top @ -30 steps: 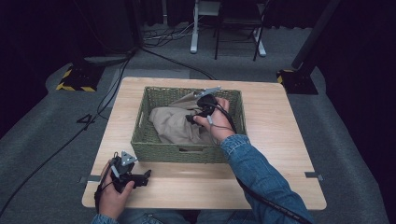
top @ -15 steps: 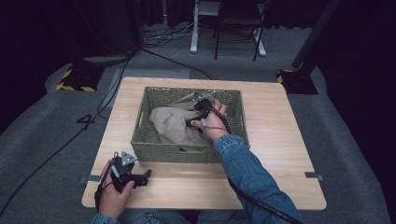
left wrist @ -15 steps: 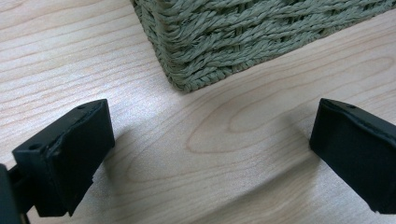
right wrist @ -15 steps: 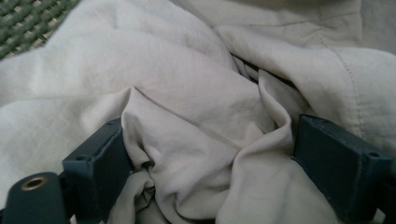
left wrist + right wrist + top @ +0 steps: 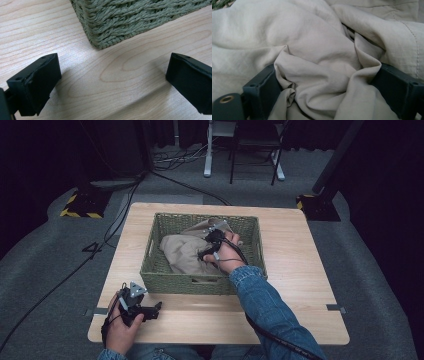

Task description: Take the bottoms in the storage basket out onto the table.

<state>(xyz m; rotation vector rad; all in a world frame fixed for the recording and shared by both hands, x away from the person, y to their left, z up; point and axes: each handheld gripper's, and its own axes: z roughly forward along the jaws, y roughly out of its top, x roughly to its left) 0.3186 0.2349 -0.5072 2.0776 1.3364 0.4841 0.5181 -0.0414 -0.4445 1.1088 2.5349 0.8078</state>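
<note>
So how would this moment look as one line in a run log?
left hand-held gripper: open, idle on table | right hand-held gripper: in basket, jaws just opening, wide around beige cloth fold

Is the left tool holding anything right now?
No, the left tool stands wide open over the bare wooden table, just short of the woven basket.

Recording studio / lab setup, not a home: black curtains round the walls, grey carpet floor (image 5: 45, 245), cables (image 5: 165, 165) trailing across it, hazard-striped stand base (image 5: 80, 209), lone wooden counter (image 5: 310, 270) mid-room, desk legs (image 5: 207, 150) behind.
</note>
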